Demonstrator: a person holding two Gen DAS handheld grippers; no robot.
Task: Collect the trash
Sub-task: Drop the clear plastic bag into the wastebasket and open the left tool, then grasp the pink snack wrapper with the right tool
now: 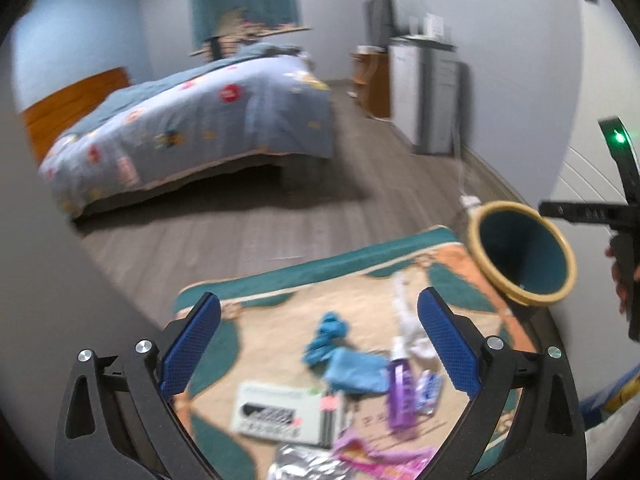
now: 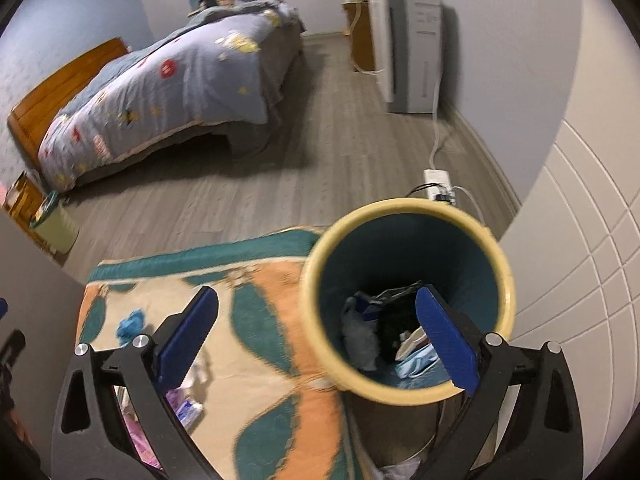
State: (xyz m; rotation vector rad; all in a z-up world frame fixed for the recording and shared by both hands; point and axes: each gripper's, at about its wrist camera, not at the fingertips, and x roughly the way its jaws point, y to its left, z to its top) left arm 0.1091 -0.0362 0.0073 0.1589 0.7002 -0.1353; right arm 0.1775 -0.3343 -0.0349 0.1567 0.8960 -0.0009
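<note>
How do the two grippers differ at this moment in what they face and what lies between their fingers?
The left gripper hangs over the patterned mat, with the purple bottle, blue cloth and other litter between its fingers. The right gripper faces the trash bin; one finger lies across the bin's mouth, the other over the mat. The bin already holds trash. Both are open and empty, with blue pads.
</note>
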